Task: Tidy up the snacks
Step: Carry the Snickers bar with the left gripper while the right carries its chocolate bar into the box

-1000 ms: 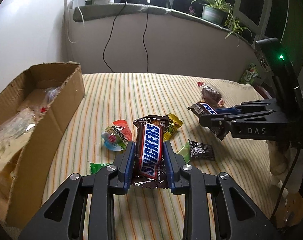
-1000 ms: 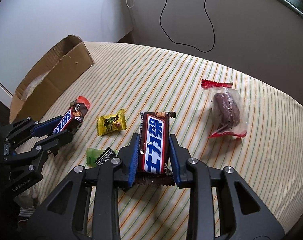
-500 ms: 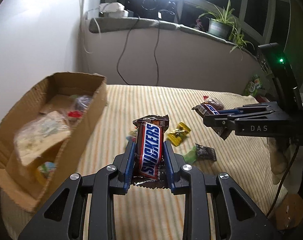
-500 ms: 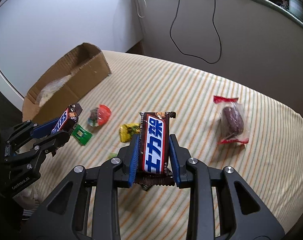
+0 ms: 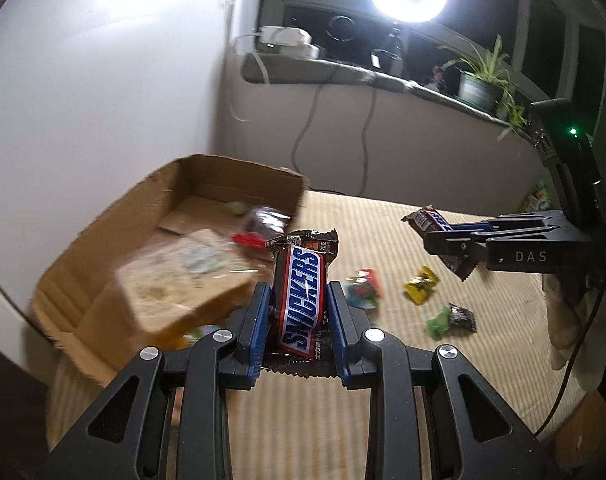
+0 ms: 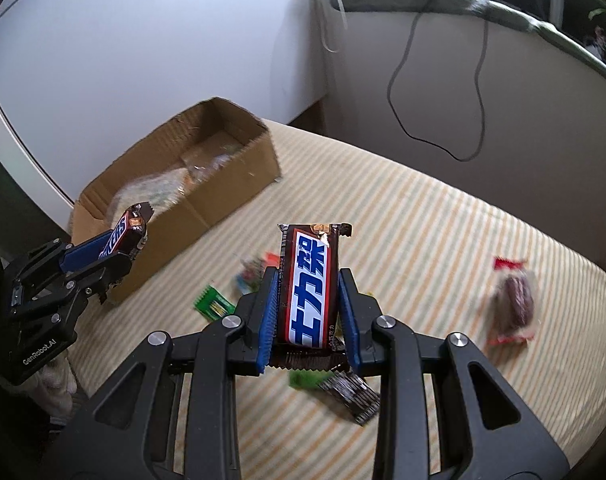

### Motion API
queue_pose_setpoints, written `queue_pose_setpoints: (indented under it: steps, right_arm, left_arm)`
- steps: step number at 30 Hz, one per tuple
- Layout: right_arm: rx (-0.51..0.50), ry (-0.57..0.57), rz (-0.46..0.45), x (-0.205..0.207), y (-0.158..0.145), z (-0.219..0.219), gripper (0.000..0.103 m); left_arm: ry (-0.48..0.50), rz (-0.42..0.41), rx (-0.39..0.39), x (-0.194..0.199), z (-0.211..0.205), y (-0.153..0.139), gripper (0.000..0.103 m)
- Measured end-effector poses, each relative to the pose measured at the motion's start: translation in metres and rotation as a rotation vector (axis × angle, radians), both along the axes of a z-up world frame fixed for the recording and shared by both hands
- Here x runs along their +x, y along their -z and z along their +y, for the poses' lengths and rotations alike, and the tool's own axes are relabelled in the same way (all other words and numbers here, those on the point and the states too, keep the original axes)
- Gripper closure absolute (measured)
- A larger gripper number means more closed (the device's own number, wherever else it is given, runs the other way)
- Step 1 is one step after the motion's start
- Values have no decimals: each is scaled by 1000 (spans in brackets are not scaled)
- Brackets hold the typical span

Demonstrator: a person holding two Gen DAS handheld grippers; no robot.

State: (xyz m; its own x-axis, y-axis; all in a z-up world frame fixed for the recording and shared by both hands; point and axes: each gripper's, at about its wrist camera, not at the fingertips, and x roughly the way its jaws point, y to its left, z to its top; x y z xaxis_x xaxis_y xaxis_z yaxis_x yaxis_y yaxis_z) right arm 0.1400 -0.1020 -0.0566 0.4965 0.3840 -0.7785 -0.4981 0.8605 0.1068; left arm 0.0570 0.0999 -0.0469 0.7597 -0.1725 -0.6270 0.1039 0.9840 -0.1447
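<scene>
Snickers bar (image 5: 301, 300) rides lengthwise between the blue pads of my left gripper (image 5: 299, 312), jaws clamped on its wrapper, held above the striped cloth (image 5: 383, 420) with the open cardboard box (image 5: 207, 176) just ahead and to the left. In this left wrist view I see inside the box, where blurred packets already lie, and loose sweets, among them a yellow candy (image 5: 421, 290), strewn on the cloth; my right gripper (image 5: 443, 236) juts in from the right, closed on a second bar. Seen from the right wrist, that second bar (image 6: 311, 296), printed in Chinese characters, stands gripped between the right jaws, and only here do I find the red-ended packet (image 6: 511, 304) lying well apart on the right and the green sachet (image 6: 213, 304) near the box's outer wall. My worry: both grippers seem headed for one narrow box, so they may collide, or a bar let go early could hit the wall and land back on the cloth.
</scene>
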Motion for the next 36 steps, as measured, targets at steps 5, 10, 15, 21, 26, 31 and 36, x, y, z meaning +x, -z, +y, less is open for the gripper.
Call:
queue_pose_setpoints:
  steps: [5, 10, 15, 21, 26, 31, 36]
  right_arm:
    - [0, -40, -12, 6, -6, 28, 73]
    - [0, -77, -18, 12, -10, 53, 73]
    - [6, -107, -14, 20, -9, 76, 73]
    - [4, -134, -9, 32, -8, 102, 73]
    - [5, -162, -13, 41, -12, 122, 73]
    - [-2, -180, -7, 54, -10, 144, 73]
    - [-3, -187, 9, 65, -4, 157, 73]
  left_arm:
    - [-64, -6, 0, -1, 28, -3, 76]
    - [-137, -8, -1, -3, 57, -3, 76]
    - [-192, -12, 41, -3, 72, 0, 76]
    - [-230, 2, 44, -1, 85, 6, 76]
    - [-239, 6, 47, 1, 87, 8, 76]
    - [-248, 12, 52, 3, 87, 9, 76]
    - [-255, 14, 61, 5, 87, 10, 76]
